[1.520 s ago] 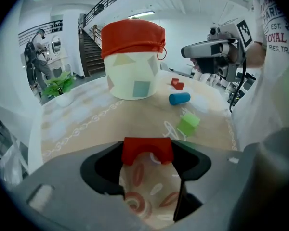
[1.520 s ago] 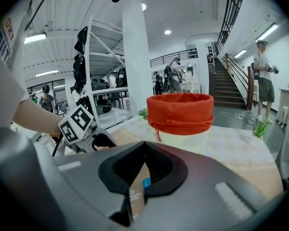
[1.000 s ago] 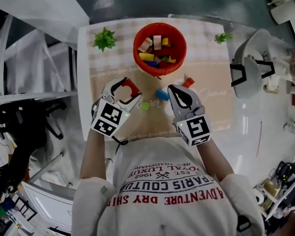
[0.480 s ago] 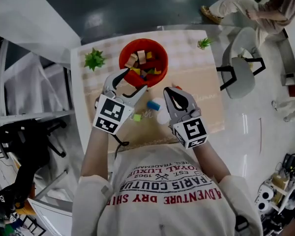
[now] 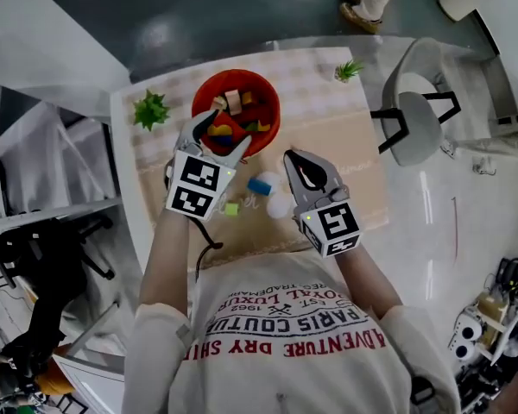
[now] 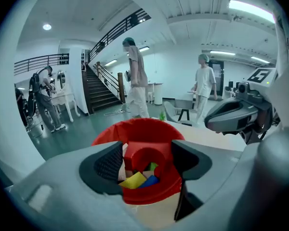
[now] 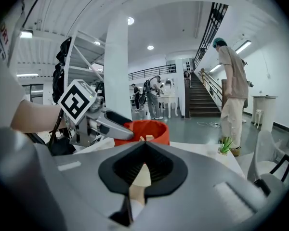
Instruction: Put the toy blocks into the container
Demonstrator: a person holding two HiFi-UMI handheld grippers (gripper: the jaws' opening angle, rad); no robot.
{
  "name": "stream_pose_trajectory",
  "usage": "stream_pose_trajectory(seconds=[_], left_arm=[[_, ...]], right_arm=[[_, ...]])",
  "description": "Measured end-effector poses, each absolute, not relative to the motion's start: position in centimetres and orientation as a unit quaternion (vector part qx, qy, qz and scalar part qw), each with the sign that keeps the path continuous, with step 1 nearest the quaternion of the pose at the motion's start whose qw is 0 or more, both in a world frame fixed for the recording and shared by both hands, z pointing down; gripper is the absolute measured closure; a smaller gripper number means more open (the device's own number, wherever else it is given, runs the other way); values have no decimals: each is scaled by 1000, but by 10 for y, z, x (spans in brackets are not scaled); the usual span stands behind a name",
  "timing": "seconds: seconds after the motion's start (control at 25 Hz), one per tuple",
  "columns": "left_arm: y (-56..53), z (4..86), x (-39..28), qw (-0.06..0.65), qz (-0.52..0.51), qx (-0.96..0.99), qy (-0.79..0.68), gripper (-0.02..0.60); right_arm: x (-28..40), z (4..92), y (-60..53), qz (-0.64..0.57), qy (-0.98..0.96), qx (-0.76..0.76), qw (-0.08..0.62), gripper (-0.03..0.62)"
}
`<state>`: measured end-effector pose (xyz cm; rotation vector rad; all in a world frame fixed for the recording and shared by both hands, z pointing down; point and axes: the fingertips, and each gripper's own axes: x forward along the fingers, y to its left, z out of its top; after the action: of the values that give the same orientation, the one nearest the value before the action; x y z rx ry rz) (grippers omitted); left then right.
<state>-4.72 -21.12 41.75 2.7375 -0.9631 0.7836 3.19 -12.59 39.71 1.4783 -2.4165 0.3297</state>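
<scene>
A red bowl (image 5: 268, 103) holding several coloured blocks stands at the back of the table. My left gripper (image 5: 219, 136) is shut on a red arch block (image 6: 143, 150) and holds it over the bowl's near rim (image 6: 149, 189). A blue block (image 5: 259, 185) and a small green block (image 5: 231, 208) lie on the tan mat between the grippers. My right gripper (image 5: 292, 157) hovers to the right of the blue block, its jaws shut with nothing in them; in the right gripper view its tips (image 7: 143, 150) meet.
A green toy plant (image 5: 150, 109) stands left of the bowl, a smaller one (image 5: 347, 71) at the table's far right corner. A white chair (image 5: 414, 128) stands right of the table (image 5: 328, 119). People walk in the hall behind.
My left gripper has carried the red arch block forward, from above the mat to over the bowl's near rim. The right gripper has stayed beside the blue block.
</scene>
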Motion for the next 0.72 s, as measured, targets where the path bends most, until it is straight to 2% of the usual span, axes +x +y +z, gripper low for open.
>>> stream_pose_trajectory(seconds=[0.16, 0.52, 0.72], left_arm=[[-205, 410, -48, 73, 231, 915, -323, 213], [-155, 404, -77, 74, 187, 921, -334, 212], [-112, 448, -98, 114, 206, 912, -335, 212]], right_arm=[[27, 398, -126, 112, -842, 506, 148, 592], [10, 406, -108, 104, -856, 481, 158, 592], [-3, 429, -91, 125, -859, 467, 170, 592]])
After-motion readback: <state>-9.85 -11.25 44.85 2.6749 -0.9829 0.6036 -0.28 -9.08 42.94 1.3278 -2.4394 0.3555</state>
